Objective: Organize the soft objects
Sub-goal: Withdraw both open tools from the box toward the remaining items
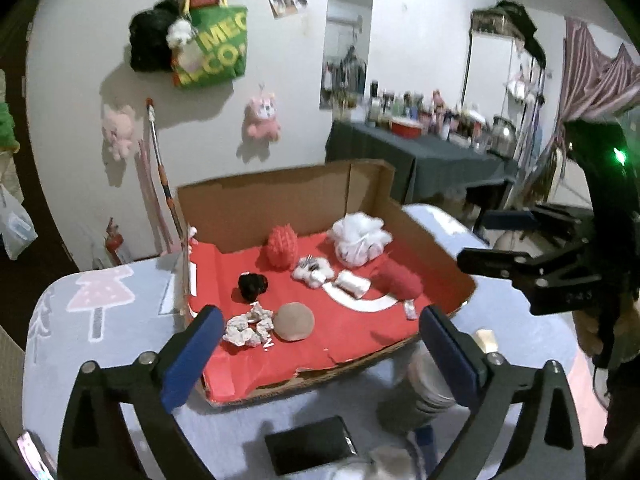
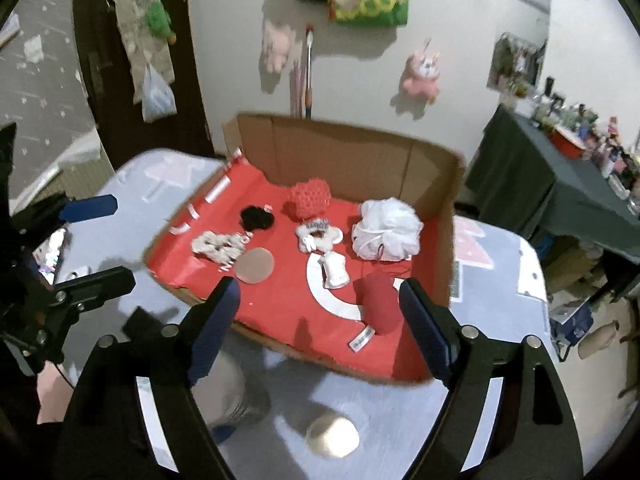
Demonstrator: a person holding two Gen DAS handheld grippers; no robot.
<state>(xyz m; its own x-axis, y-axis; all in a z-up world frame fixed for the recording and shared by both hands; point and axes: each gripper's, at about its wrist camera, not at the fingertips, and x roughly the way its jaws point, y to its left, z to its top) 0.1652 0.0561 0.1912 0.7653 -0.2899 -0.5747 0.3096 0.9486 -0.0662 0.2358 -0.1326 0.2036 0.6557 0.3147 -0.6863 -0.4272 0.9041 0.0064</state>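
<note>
Both your grippers hang over the near edge of the cardboard box [image 2: 352, 148], w/ nothing between the fingers. Left gripper [image 1: 320, 356] is spread wide, empty. Right gripper [image 2: 318, 328] is spread wide too, empty.

Soft stuff sits on the red liner inside the box: white mesh pouf [image 2: 388, 230] at the back right, red knit ball [image 2: 310, 198] by the back wall, black scrunchie [image 2: 258, 218], patterned scrunchie [image 2: 218, 246], tan round pad [image 2: 254, 266], small white plush [image 2: 320, 234], white roll [image 2: 335, 274], and a red pouch [image 2: 378, 304] nearest your right gripper. One more pale round puff [image 2: 332, 436] lies outside the box on the table cloth [image 2: 500, 320], just below the right gripper.

Risks, as I judge them:
- Pouf's cord trails toward the red pouch; grab one & you may drag the other.
- Flat tan pad probably slips the pads or lifts the liner w/ it.
- Torn front lip of the box is low; a finger coming in flat could catch it & shove the whole box.
- Grippers are close together, so they could collide reaching for the same item.
- Phone [image 1: 310, 444] and the stack of bowls [image 1: 432, 392] sit under your left gripper; dropping low risks knocking them.
</note>
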